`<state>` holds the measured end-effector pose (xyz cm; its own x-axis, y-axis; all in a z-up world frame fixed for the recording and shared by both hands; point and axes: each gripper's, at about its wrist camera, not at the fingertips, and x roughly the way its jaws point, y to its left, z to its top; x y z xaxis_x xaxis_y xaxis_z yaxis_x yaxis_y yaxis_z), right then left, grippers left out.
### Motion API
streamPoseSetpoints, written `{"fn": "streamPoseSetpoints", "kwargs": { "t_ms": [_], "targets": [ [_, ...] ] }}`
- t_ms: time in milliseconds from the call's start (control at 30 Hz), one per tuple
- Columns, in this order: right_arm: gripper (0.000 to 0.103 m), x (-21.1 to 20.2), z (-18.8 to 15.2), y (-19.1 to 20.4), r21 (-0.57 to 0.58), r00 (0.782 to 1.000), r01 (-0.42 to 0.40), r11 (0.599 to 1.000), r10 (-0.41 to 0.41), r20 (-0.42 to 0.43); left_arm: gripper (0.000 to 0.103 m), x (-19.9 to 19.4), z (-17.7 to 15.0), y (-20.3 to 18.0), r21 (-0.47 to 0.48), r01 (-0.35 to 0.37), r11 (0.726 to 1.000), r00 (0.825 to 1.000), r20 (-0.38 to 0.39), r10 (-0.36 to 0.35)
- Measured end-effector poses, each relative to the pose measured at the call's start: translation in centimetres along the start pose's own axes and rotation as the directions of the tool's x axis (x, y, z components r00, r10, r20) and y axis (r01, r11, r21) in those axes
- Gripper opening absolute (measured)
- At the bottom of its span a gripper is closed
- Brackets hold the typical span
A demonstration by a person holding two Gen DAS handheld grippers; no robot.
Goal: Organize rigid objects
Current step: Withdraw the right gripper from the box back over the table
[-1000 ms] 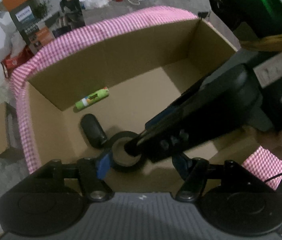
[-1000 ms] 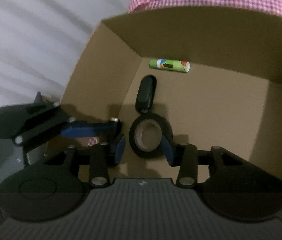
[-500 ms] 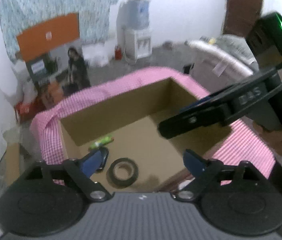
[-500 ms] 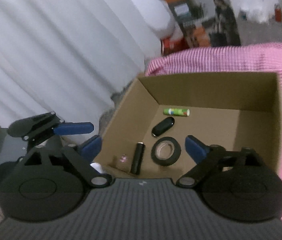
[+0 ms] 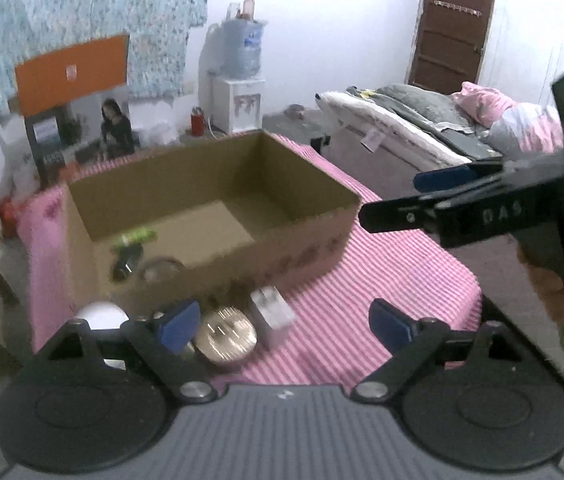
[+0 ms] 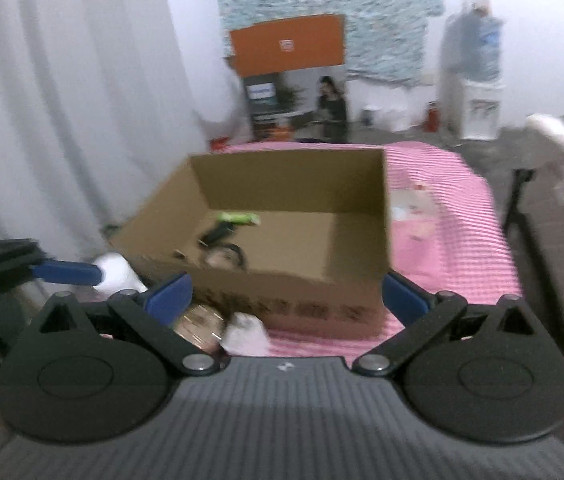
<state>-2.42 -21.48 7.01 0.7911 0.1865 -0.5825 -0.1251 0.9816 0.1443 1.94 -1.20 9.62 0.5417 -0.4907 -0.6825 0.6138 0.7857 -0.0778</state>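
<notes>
An open cardboard box (image 5: pixel 282 256) stands on a pink striped cloth (image 5: pixel 401 280). Inside lie a green tube (image 5: pixel 134 236), a black oblong object (image 5: pixel 128 258) and a black tape roll (image 5: pixel 162 270); the right wrist view shows the tube (image 6: pixel 238 218) and roll (image 6: pixel 228 258) too. Before the box sit a round gold tin (image 5: pixel 226 338), a white block (image 5: pixel 272 316) and a white round object (image 5: pixel 102 314). My left gripper (image 5: pixel 285 320) hangs open and empty over the tin and block. My right gripper (image 6: pixel 286 298) faces the box front, jaws opening, nothing between them.
The box fills the left part of the clothed table; bare cloth (image 6: pixel 441 208) lies to its right. A white curtain (image 6: pixel 62 100) hangs on the left. A bed (image 5: pixel 421 120) stands at the right, and a water dispenser (image 5: pixel 238 80) and a poster board (image 5: pixel 78 120) stand behind the table.
Both grippers have backed up and out of the box and spread their jaws wide. The tape roll that sat between the right gripper's fingers now lies loose in the box.
</notes>
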Motion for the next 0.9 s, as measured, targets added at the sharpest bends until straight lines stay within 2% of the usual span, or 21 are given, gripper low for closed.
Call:
{"fn": "streamPoseSetpoints", "kwargs": {
  "t_ms": [133,233,300,500,600,767,900],
  "targets": [
    [0.102,-0.5,-2.8,0.6,-0.056,0.994,0.109,0.992,-0.108,0.01,0.093,0.6,-2.4,-0.7,-0.035,-0.012,0.999,1.0,-0.008,0.011],
    [0.102,-0.9,-4.1,1.0,-0.099,0.984,0.18,0.979,-0.177,0.035,0.1,1.0,-3.6,-1.0,-0.066,-0.008,0.998,1.0,-0.002,0.008],
    [0.102,-1.1,-4.7,1.0,-0.113,0.979,0.199,0.973,-0.194,0.057,0.103,1.1,-4.2,-1.0,-0.085,0.0,0.996,1.0,0.021,0.002],
    [0.102,-1.2,-6.4,-0.2,-0.023,0.993,0.082,0.996,-0.079,0.092,0.103,1.6,-4.4,-1.2,-0.115,0.048,0.992,0.998,0.057,-0.041],
    [0.102,-0.8,-6.9,-0.6,0.031,0.995,0.049,0.998,-0.052,0.09,0.103,1.9,-4.1,-1.3,-0.115,0.066,0.991,0.997,0.049,-0.061],
    [0.102,0.2,-7.6,-1.2,0.071,0.996,0.029,0.997,-0.035,0.082,0.103,2.7,-3.9,-1.5,-0.082,0.02,0.996,0.999,0.042,-0.017],
    [0.102,0.9,-7.9,-2.4,0.145,0.996,-0.049,0.988,0.038,0.076,0.103,3.8,-3.8,-1.6,-0.052,0.015,0.999,1.0,0.027,-0.014]
  ]
}}
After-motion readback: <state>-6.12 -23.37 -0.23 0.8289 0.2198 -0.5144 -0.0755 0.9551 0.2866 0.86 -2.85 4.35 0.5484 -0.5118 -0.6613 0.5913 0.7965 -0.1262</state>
